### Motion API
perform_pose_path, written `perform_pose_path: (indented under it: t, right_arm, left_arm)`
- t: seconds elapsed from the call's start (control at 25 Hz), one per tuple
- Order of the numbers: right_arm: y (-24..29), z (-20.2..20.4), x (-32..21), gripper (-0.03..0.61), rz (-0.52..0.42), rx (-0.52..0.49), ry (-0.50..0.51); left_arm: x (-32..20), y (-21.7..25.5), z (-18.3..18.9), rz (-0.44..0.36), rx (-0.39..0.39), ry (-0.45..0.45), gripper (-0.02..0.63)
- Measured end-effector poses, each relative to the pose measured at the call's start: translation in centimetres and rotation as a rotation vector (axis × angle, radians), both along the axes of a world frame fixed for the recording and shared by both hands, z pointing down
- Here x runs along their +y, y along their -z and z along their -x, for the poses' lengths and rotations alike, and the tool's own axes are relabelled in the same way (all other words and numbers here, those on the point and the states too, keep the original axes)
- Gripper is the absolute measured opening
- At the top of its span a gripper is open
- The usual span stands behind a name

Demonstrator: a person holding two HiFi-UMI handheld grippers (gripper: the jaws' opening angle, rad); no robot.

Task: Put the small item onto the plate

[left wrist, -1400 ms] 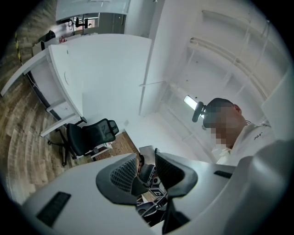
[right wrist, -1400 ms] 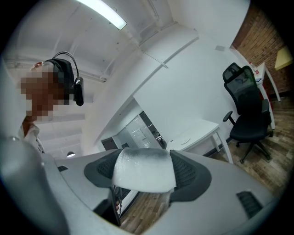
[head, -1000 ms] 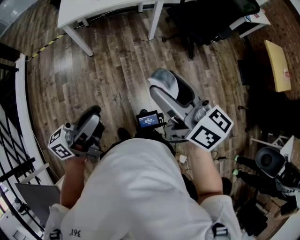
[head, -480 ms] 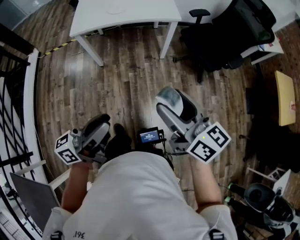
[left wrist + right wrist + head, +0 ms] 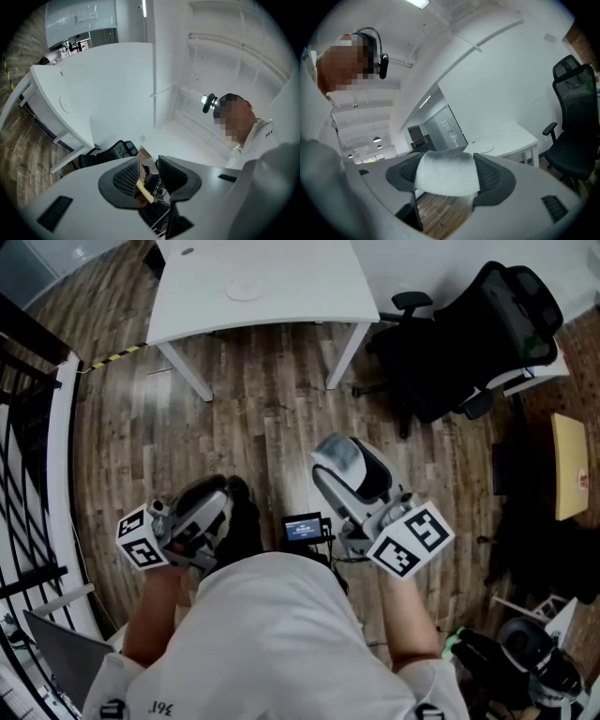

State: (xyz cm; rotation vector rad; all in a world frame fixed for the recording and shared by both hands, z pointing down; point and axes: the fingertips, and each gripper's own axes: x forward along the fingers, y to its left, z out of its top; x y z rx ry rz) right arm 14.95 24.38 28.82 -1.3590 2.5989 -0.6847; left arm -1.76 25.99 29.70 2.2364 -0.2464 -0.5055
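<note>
right gripper (image 5: 345, 463) fingers clamped on small pale item (image 5: 446, 174), held above wood floor (image 5: 262, 399). plate (image 5: 247, 289) lies on white table (image 5: 314, 282), well ahead and slightly left of item. left gripper (image 5: 149, 171) fingers narrowly parted, gripping nothing.

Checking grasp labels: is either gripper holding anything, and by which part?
Right gripper is shut on the small white item, pads pressing its two opposite sides. Left gripper holds nothing; its jaws stand apart.
</note>
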Motion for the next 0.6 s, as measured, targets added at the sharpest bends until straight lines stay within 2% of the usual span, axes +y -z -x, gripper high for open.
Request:
perform_pose_path:
  t: [0.24, 0.6]
  right_arm:
    - [0.6, 2.6, -9.0, 0.324, 0.008, 0.028, -0.052]
    - [0.8, 7.2, -19.8, 0.324, 0.008, 0.129, -0.085]
  left_arm:
    - [-10.0, 1.0, 2.6, -0.025, -0.03, -0.045, 0.126]
    - [-20.4, 0.9, 6.8, -0.007, -0.038, -0.091, 0.126]
